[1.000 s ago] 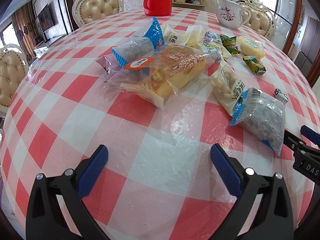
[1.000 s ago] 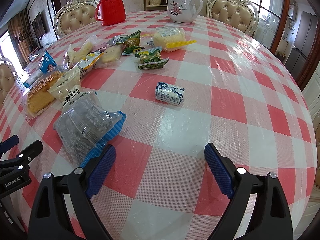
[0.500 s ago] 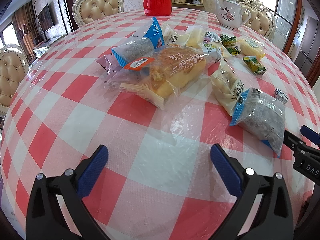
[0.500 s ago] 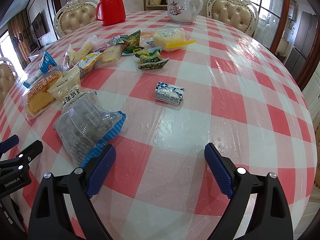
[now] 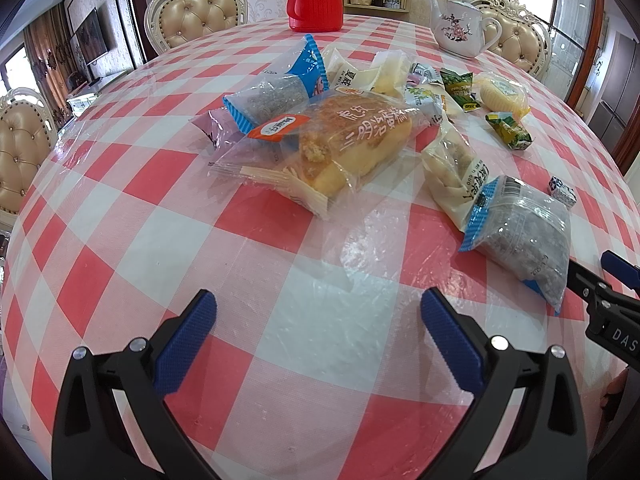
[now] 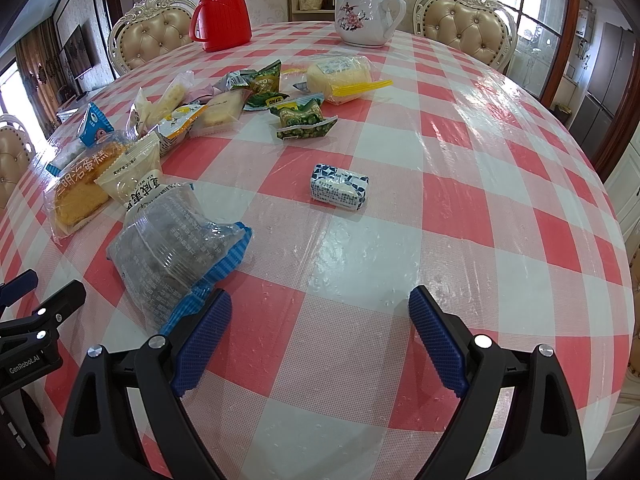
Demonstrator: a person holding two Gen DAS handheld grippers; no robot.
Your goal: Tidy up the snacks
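Note:
Several wrapped snacks lie scattered on a round table with a red-and-white checked cloth (image 5: 168,216). A large cake in clear wrap (image 5: 340,140) lies ahead of my left gripper (image 5: 318,320), which stands open over bare cloth. A grey-filled bag with blue edges (image 6: 172,252) lies just left of my right gripper (image 6: 320,320), also open and empty. A small blue-and-white packet (image 6: 339,187) sits alone ahead of the right gripper. Green packets (image 6: 300,120) and a yellow cake (image 6: 340,76) lie further back. The right gripper (image 5: 616,304) shows at the left view's right edge.
A red thermos (image 6: 222,12) and a white flowered teapot (image 6: 364,14) stand at the far side of the table. Padded chairs (image 6: 466,28) ring the table. The right half of the cloth (image 6: 500,184) is bare of snacks.

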